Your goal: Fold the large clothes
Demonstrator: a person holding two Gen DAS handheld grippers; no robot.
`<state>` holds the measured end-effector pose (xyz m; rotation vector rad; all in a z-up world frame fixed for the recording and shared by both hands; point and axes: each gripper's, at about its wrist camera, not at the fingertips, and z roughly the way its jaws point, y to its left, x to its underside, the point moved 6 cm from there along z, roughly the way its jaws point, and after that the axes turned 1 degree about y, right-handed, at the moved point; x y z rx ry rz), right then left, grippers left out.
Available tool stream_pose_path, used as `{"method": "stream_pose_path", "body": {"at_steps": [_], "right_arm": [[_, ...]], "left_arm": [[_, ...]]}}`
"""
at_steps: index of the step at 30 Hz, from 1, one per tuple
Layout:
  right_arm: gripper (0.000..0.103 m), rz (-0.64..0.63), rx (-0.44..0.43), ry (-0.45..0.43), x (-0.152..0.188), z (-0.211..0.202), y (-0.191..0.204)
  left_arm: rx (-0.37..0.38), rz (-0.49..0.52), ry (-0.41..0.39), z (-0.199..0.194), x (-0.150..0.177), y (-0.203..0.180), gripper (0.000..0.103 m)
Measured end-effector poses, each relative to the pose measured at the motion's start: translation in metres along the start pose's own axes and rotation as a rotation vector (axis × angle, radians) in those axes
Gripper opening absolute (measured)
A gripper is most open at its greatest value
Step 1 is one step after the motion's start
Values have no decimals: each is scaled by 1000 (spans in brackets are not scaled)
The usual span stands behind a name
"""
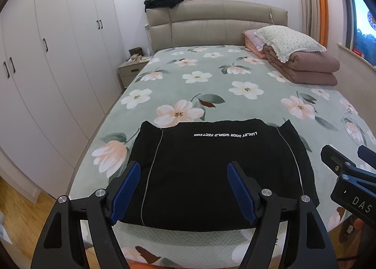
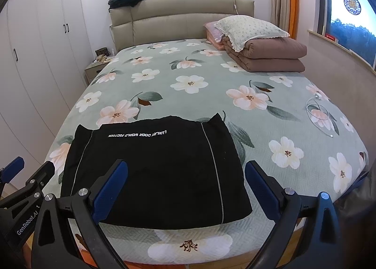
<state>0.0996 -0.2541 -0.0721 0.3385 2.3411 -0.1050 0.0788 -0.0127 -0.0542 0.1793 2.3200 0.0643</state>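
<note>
A black garment [image 1: 211, 170] with thin grey piping and white lettering lies folded into a flat rectangle at the near end of the bed; it also shows in the right wrist view [image 2: 152, 170]. My left gripper [image 1: 183, 168] is open and empty, held above the garment's near edge. My right gripper [image 2: 185, 170] is open and empty, held above the garment's near right corner. The right gripper shows at the right edge of the left wrist view [image 1: 347, 170]. The left gripper shows at the left edge of the right wrist view [image 2: 28, 184].
The bed [image 1: 211, 86] has a green floral cover. A folded brown quilt [image 2: 268, 55] with pillows [image 2: 249, 27] sits at the far right. A white cable [image 2: 317, 109] lies on the right side. A white wardrobe [image 1: 47, 57] and a nightstand [image 1: 131, 69] stand left.
</note>
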Motion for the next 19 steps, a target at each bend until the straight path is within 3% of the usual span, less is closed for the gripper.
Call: {"method": "stream_pose_path", "body": {"at_steps": [19], "right_arm": [[101, 3, -12, 21, 4, 6, -5]], "left_arm": [[24, -9, -10, 4, 0, 11, 78]]}}
